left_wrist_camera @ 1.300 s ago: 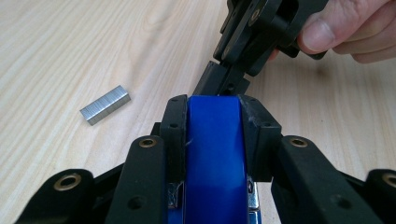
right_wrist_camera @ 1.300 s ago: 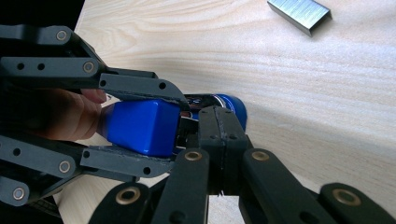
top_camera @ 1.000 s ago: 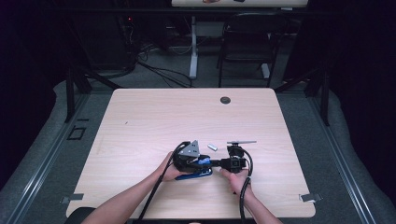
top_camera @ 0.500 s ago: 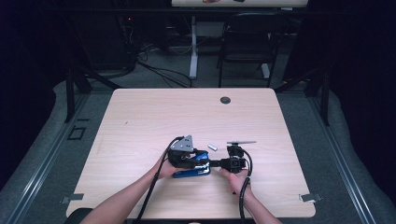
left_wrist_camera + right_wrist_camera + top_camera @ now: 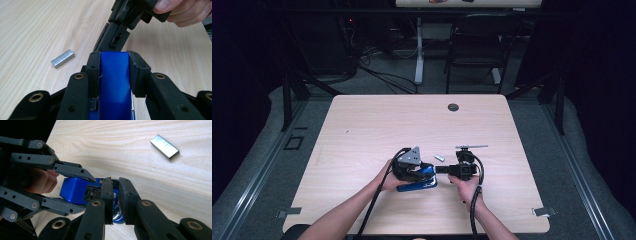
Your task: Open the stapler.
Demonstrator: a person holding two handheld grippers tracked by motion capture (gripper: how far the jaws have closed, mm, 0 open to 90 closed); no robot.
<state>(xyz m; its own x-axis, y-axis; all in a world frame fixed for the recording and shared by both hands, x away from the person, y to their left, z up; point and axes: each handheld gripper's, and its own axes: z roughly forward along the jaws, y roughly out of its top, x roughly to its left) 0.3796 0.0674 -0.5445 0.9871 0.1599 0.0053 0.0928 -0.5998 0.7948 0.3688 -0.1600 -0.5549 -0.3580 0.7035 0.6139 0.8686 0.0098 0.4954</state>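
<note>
Low centre of the high view: the left gripper [image 5: 424,175] clamps the blue stapler [image 5: 115,85] steady, so the right gripper [image 5: 115,195], its jaws just easing open and nearly closed at the stapler's front, can work there; staples [image 5: 439,157] wait nearby.

Left gripper [image 5: 424,172] clamped on the blue stapler [image 5: 418,185]; right gripper [image 5: 441,169], jaws nearly together and just opening, at the stapler's front end.

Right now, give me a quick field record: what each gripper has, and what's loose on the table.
left gripper: shut on the blue stapler, clamped across its body
right gripper: jaws nearly together at the stapler's front end, just been opening slightly; grip unclear
staple strip: loose on the table, beyond the stapler
metal rod: loose, beyond the right gripper
</note>
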